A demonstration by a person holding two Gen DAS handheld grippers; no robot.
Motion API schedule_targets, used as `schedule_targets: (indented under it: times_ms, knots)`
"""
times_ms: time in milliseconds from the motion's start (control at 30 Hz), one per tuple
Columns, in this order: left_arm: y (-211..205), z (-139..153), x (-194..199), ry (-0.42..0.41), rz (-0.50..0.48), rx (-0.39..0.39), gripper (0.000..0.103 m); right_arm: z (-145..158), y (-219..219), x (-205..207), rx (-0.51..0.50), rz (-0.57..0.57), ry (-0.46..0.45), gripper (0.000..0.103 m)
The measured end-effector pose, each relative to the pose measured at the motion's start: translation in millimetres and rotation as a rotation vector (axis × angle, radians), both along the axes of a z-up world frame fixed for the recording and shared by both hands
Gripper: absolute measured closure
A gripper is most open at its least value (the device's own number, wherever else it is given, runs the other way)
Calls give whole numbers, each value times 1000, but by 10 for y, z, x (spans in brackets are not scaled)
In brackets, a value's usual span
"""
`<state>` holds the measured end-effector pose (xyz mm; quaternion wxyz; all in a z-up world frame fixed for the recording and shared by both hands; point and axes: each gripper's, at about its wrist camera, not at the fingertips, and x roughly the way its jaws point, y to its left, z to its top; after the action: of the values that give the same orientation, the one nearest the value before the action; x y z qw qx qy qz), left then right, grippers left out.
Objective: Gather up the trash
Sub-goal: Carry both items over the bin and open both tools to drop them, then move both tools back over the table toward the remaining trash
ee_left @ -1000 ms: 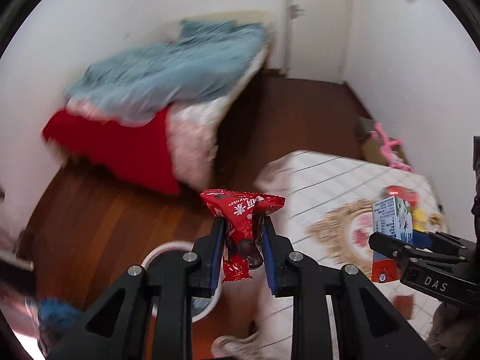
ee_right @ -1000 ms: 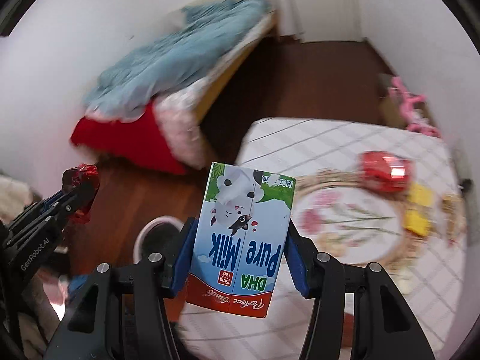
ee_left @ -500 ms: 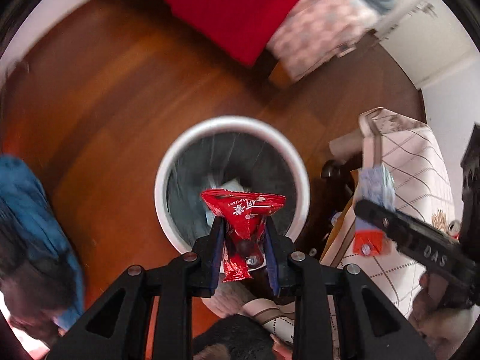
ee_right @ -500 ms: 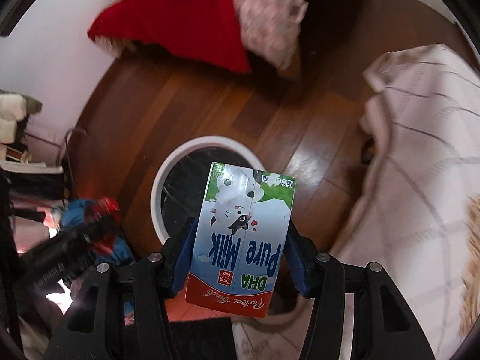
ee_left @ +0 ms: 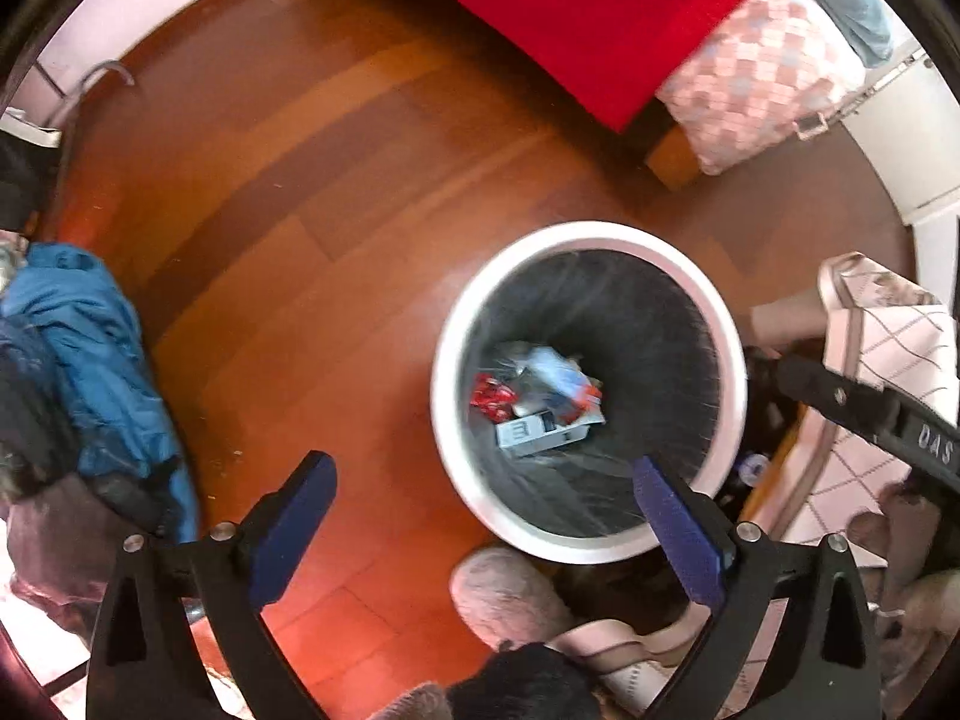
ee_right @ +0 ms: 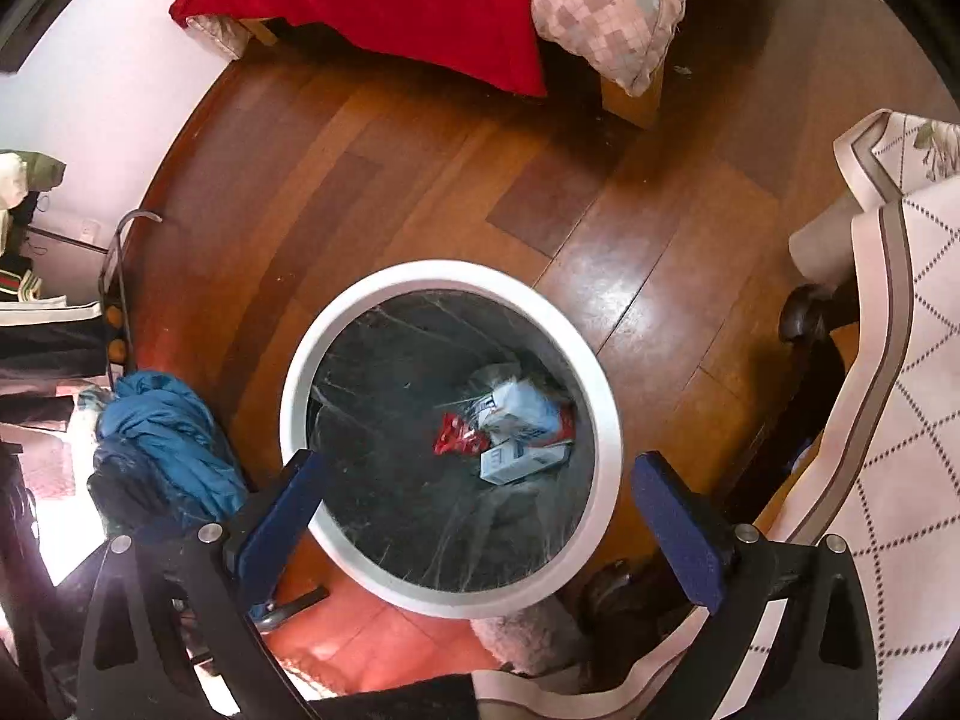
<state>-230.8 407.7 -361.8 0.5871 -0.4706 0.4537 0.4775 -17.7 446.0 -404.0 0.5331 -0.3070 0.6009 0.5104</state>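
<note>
Wrapper (ee_right: 459,435) and cartons (ee_right: 521,456) in bin (ee_right: 447,276), left of table (ee_right: 900,480)

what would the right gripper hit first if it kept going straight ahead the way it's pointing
Probably the black liner inside the white bin: the open right gripper points into its mouth, just beside the trash pile, though depth is unclear.

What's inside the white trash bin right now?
The white trash bin has a black liner. At the bottom lie a red wrapper, a milk carton and a small white box. Anything beneath them is hidden.
</note>
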Motion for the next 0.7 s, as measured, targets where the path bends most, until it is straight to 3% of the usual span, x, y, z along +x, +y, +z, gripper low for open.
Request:
schedule_targets:
  times_ms: [333, 700]
  knots:
    - [-143, 257, 67, 84, -37, 78, 2, 281, -458, -138, -7, 21, -149, 0]
    - [-504, 963, 226, 98, -88, 233, 2, 976, -979, -147, 101, -5, -163, 0]
